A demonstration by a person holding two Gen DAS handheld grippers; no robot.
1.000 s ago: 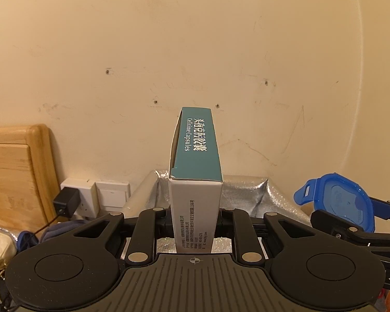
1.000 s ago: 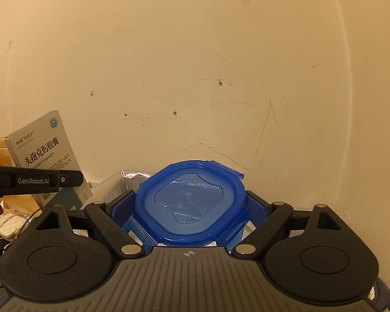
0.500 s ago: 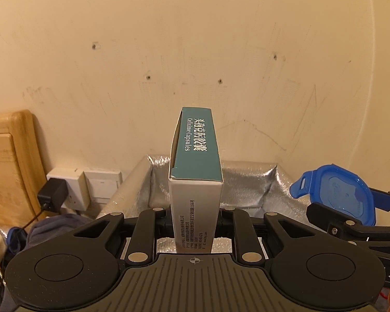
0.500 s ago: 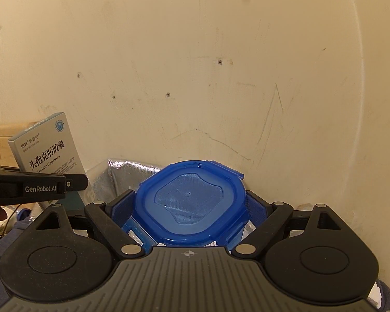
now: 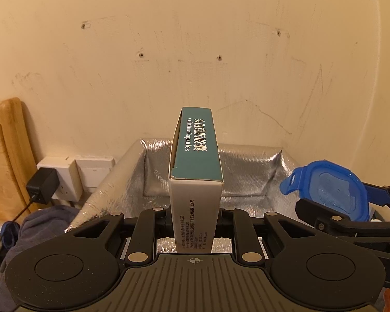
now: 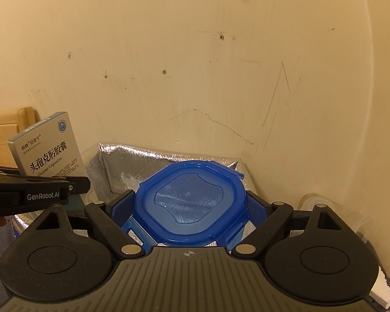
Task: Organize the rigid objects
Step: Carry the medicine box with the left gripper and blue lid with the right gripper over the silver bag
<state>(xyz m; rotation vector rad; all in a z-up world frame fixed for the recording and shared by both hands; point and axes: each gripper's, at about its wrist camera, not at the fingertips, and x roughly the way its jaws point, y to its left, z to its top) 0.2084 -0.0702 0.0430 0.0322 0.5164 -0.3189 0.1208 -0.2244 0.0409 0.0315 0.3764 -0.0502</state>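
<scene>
A scuffed cream wall (image 5: 195, 52) fills the upper half of both views. At the bottom centre of the left wrist view, the left gripper (image 5: 195, 214) is clamped on a medicine box (image 5: 196, 182), held upright on its narrow edge with the teal side facing up. At the bottom centre of the right wrist view, the right gripper (image 6: 189, 208) is closed on a blue lidded container (image 6: 191, 202), its lid facing the camera. Beyond both, a silver foil-lined bin (image 5: 247, 171) sits open against the wall. At lower left stand a wall socket (image 5: 62, 179) with a black plug adapter (image 5: 40, 186) and a wooden panel (image 5: 5, 156).
</scene>
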